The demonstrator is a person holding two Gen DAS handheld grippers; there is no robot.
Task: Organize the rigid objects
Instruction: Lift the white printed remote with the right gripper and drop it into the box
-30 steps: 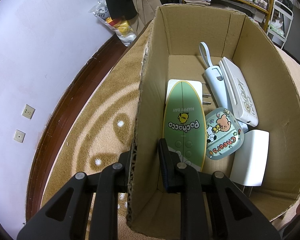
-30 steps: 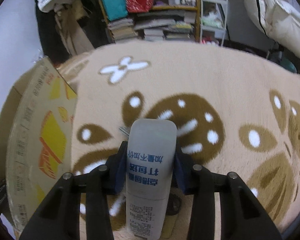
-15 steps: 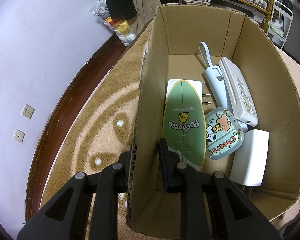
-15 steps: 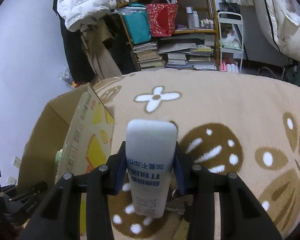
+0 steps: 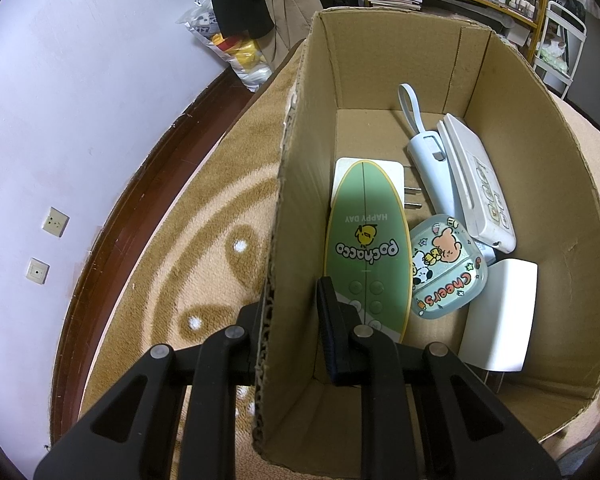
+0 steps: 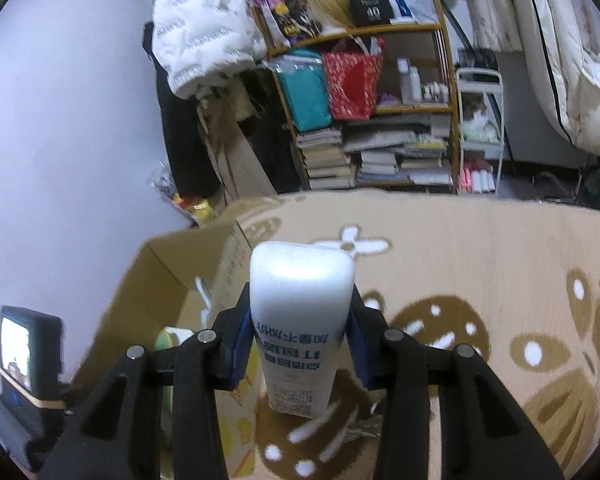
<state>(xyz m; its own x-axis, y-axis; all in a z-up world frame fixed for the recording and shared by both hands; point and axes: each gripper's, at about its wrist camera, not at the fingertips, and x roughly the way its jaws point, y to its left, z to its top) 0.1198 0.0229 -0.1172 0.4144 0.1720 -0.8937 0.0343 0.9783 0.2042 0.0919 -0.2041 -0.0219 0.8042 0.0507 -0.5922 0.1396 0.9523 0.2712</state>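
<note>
Risked clipping the cardboard box wall, pinched by the left tool, with the white bottle clamped in the right tool, knocking it loose.

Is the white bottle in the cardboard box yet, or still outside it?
Outside: the right gripper holds the white bottle above the rug, beside the cardboard box.

The right tongs, clamped on the white bottle, now sit higher and tip up more toward level. Past their tips the bookshelf and hanging white jacket come into view, and the cardboard box, to their left, shows its open inside instead of only its printed outer wall.
</note>
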